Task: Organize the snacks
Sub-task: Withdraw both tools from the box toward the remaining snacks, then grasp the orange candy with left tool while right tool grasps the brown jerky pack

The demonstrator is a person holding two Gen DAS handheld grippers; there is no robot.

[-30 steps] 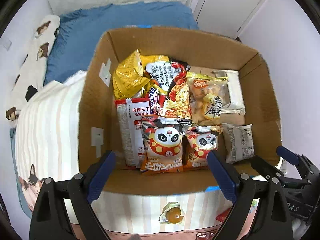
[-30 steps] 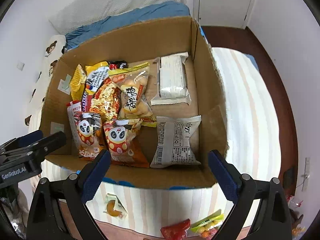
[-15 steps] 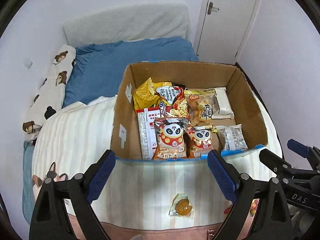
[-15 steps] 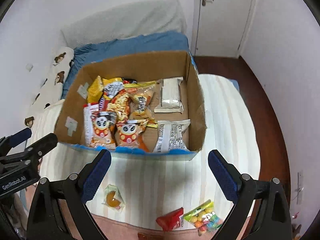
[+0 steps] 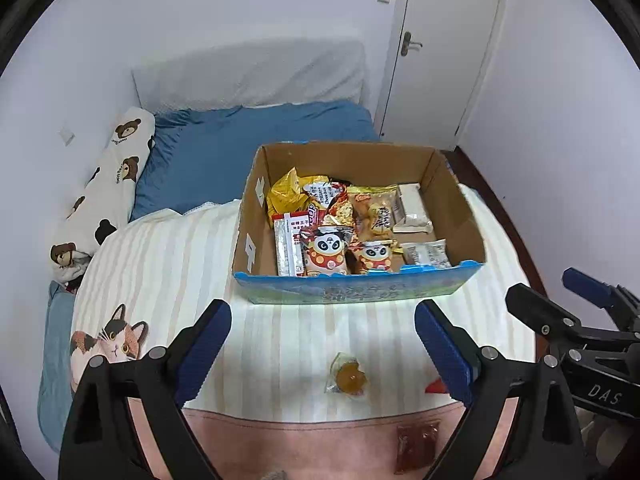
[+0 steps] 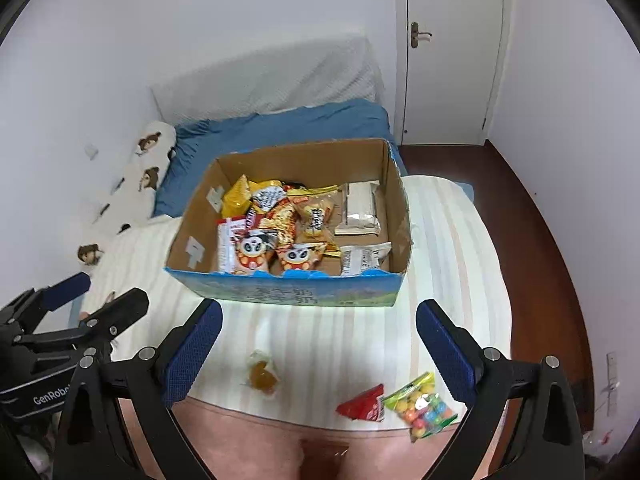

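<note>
A cardboard box (image 5: pixel 460 220) (image 6: pixel 400 216) with a blue front sits on the striped bed cover, filled with several snack packets, among them two panda bags (image 5: pixel 326 254) (image 6: pixel 252 256). On the cover in front of it lie a clear-wrapped orange sweet (image 5: pixel 350 376) (image 6: pixel 262 376), a red triangular packet (image 6: pixel 362 404), a bag of coloured candy balls (image 6: pixel 422 406) and a dark red sachet (image 5: pixel 416 442). My left gripper (image 5: pixel 322 352) hangs open above the orange sweet, holding nothing. My right gripper (image 6: pixel 318 350) is open and empty too, above the loose snacks.
The striped cover (image 5: pixel 160 264) shows a cat print (image 5: pixel 112 338) at left. Beyond the box are a blue pillow (image 5: pixel 240 140), a bear-print bolster (image 5: pixel 108 188) and a grey headboard. A white door (image 6: pixel 448 52) and dark wood floor (image 6: pixel 532 216) lie to the right.
Both grippers have pulled back and up from over the box, so the box looks smaller and farther. The loose snacks on the cover have come into view. Both stayed open.
</note>
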